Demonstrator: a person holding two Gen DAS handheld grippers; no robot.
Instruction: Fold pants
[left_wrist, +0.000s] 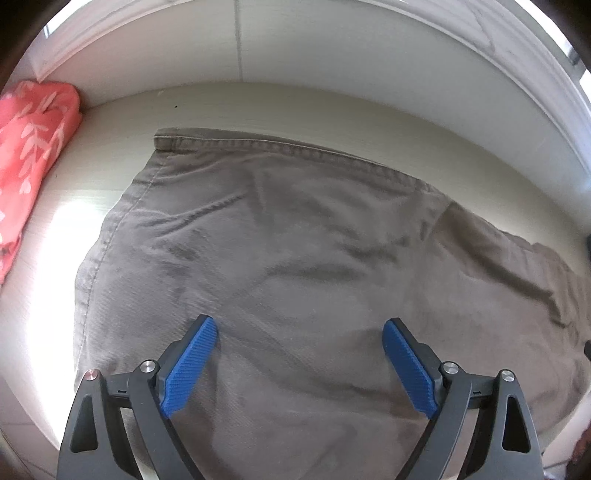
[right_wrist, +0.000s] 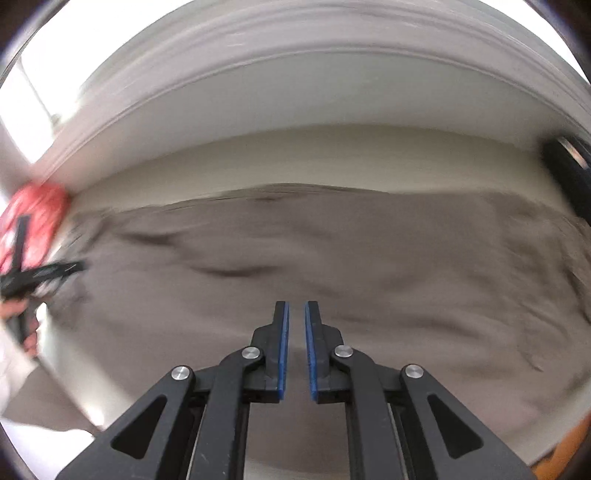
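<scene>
Directly beneath both grippers on the pale table (left_wrist: 207, 103): grey pants (left_wrist: 295, 240) spread flat, long axis running left-right; left gripper (left_wrist: 300, 363) splayed wide and empty over cloth, right gripper (right_wrist: 297, 349) nearly closed, empty, equally near.

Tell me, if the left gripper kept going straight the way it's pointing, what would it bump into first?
Most likely the grey-brown pants. The left gripper points steeply down with its jaws wide open and nothing between them, and the cloth spreads right under and ahead of it. How far above the cloth it is cannot be told.
</scene>
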